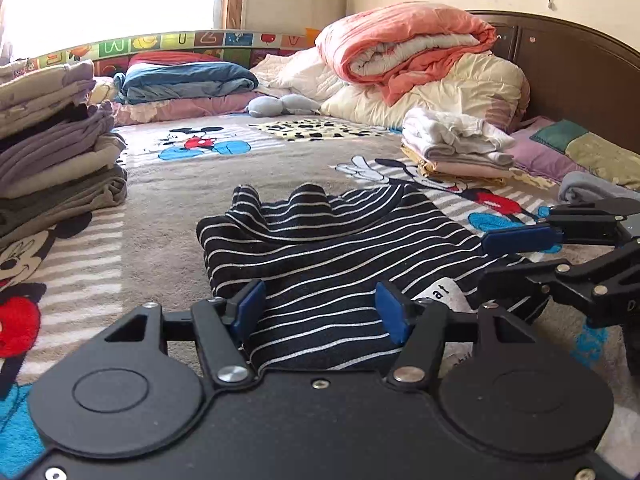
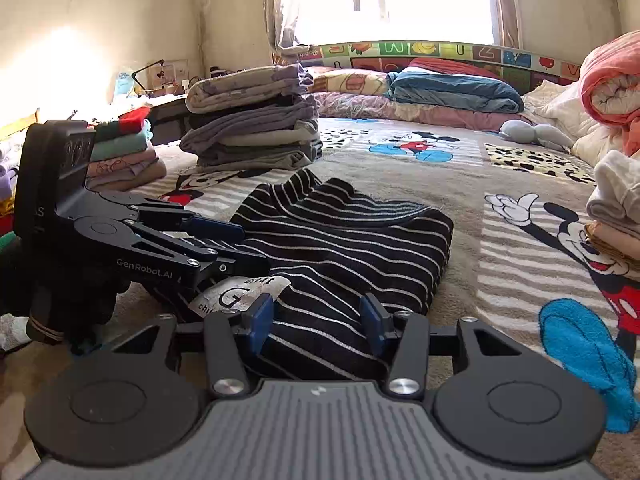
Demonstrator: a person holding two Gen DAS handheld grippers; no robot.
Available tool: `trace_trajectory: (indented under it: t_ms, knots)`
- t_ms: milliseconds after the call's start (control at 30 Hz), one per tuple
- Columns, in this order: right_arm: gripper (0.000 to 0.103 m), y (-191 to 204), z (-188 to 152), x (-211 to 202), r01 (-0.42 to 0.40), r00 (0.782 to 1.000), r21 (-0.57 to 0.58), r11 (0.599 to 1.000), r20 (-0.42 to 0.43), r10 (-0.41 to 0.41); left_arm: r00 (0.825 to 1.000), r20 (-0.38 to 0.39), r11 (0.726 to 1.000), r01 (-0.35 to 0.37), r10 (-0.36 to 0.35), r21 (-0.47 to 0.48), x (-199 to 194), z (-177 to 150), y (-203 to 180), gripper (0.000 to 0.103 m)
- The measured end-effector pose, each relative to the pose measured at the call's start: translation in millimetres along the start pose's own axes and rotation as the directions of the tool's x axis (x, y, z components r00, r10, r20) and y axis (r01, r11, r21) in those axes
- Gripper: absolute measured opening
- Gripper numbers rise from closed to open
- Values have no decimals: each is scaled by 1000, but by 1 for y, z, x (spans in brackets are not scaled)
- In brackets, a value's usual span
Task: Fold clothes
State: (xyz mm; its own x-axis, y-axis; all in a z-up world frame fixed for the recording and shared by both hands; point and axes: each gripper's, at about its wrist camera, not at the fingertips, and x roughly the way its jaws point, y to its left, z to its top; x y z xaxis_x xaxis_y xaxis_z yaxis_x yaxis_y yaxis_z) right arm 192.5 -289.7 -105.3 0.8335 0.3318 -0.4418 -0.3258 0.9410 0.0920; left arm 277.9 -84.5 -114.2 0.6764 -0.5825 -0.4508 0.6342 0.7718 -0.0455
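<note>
The left gripper (image 1: pixel 320 312) sits low over the near edge of the striped top (image 1: pixel 320 248), its blue pads apart with cloth lying between them but not pinched. The right gripper (image 2: pixel 316 318) stands the same way beside it — jaws spread, straddling the hem, no pad pressing on the fabric. The top lies partly folded in the middle of the bed (image 1: pixel 192 184), its far edge bunched into ridges and a white label showing near the grippers.

The risk, as I judge it: neither gripper has a hold, so any pull now would slide off and leave the fold crooked. Closing on too thick a bunch could drag both layers — undoing the fold. The stack (image 1: pixel 52 140) on the left stands well apart.
</note>
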Motion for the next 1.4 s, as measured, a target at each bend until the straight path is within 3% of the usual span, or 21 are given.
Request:
trace_trajectory:
  t_ms: [167, 267, 367, 500, 733, 867, 933, 1000, 1067, 1400]
  knots:
    - [49, 5, 8, -9, 31, 995, -17, 999, 99, -29, 1000, -15, 996, 15, -14, 86, -13, -2, -14, 60]
    - [49, 11, 11, -3, 37, 993, -68, 997, 114, -30, 997, -81, 994, 3, 6, 112, 0, -10, -18, 60]
    - [49, 7, 8, 23, 10, 1000, -64, 998, -7, -10, 995, -95, 994, 3, 7, 106, 6, -13, -15, 60]
    - [51, -2, 3, 37, -13, 998, -8, 1000, -55, 13, 997, -80, 995, -5, 13, 99, 3, -15, -15, 61]
    - [51, 17, 4, -9, 30, 998, -67, 997, 63, -26, 997, 5, 987, -79, 79, 138, -46, -19, -40, 59]
    - [50, 25, 4, -37, 65, 989, -72, 995, 141, -54, 996, 43, 990, -81, 77, 114, -55, -21, -42, 54]
    - [50, 26, 0, -36, 63, 990, -61, 996, 132, -54, 997, 26, 996, -67, 66, 63, -50, -22, -36, 52]
    - [50, 27, -7, -24, 54, 996, -70, 996, 80, -48, 998, -46, 998, -51, 53, 40, -38, -26, -32, 51]
    - [54, 26, -16, -9, 45, 999, -56, 997, 12, -44, 994, -80, 995, -74, 79, 73, -27, -35, -36, 52]
    - [56, 19, -24, -4, 3, 1000, 18, 1000, -17, -3, 997, -62, 998, -46, 48, 34, -35, -36, -31, 53]
